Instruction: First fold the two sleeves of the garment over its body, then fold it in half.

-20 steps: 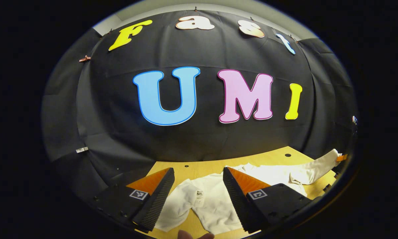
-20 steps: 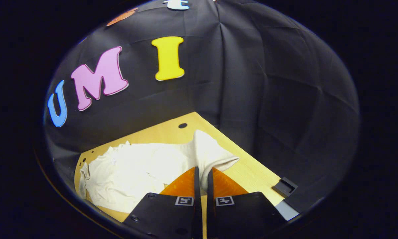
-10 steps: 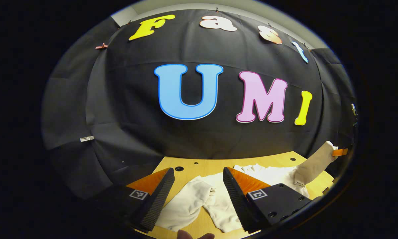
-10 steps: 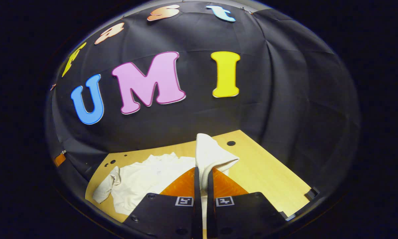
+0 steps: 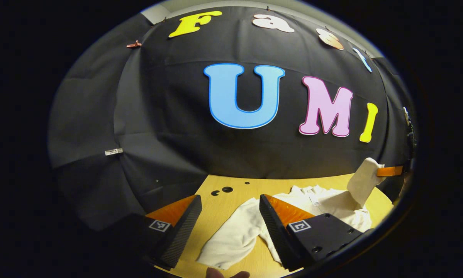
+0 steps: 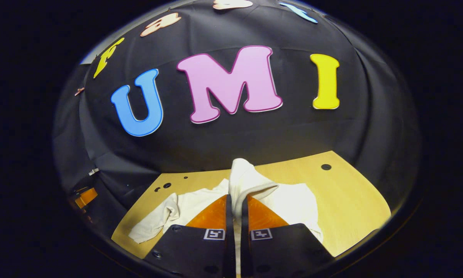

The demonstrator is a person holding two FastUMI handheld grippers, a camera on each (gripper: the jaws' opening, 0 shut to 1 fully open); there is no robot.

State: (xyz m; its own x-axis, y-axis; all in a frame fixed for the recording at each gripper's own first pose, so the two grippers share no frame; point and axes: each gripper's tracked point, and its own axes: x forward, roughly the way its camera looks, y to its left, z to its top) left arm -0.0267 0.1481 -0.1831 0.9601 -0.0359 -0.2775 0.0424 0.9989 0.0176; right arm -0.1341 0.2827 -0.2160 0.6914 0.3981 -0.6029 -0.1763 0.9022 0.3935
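Both views look low across the table (image 5: 231, 200), sharing the garment (image 6: 293, 204).

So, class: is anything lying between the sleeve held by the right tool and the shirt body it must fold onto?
Nothing visible: the right tool pinches the raised sleeve directly above the shirt, with no object between.

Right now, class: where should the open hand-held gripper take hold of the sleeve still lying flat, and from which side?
Grip the left sleeve near its cuff end, coming from above with the left hand-held gripper: it lies flat on the table, angled away from the garment body, its end free.
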